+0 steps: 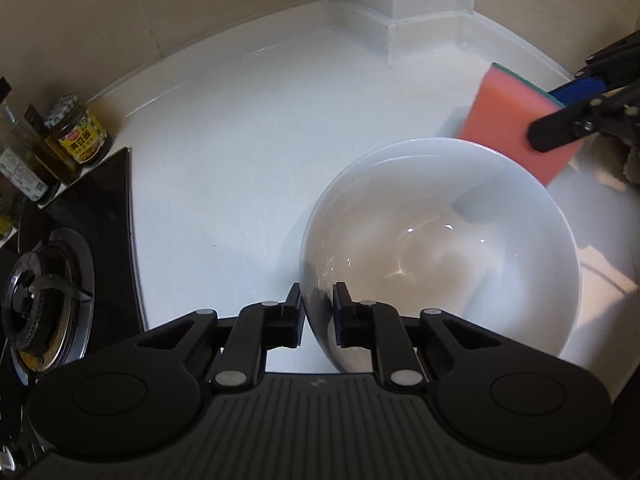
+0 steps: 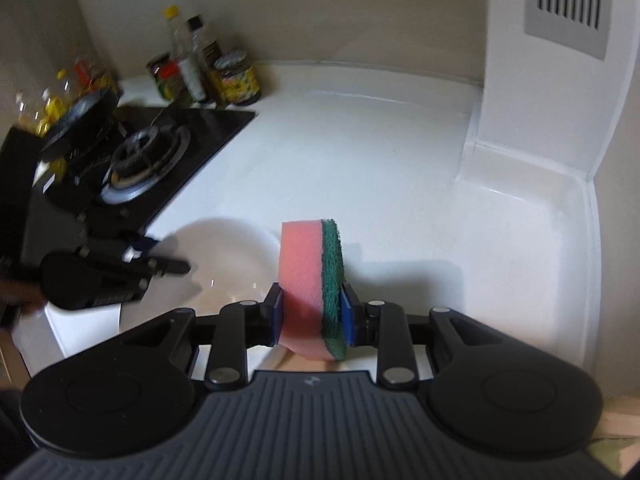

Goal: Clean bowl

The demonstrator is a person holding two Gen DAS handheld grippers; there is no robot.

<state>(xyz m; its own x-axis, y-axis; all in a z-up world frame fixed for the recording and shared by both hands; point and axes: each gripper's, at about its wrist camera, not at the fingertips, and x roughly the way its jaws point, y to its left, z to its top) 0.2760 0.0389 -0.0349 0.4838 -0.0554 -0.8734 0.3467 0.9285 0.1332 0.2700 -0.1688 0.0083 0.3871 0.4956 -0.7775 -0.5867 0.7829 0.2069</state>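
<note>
A white bowl [image 1: 440, 248] stands on the white counter. My left gripper [image 1: 318, 312] is shut on the bowl's near rim, one finger inside and one outside. My right gripper [image 2: 312, 316] is shut on a pink sponge with a green scouring side [image 2: 310, 280]. In the left wrist view the sponge [image 1: 508, 120] hangs just past the bowl's far right rim, held by the right gripper [image 1: 560, 116]. In the right wrist view the bowl [image 2: 228, 256] lies to the left of the sponge, with the left gripper [image 2: 160, 258] on its left rim.
A black gas hob [image 2: 140, 160] lies left of the bowl, with a burner [image 1: 44, 292]. Jars and bottles [image 2: 208, 76] stand at the back wall behind it. A white wall column [image 2: 540, 100] juts out at the back right.
</note>
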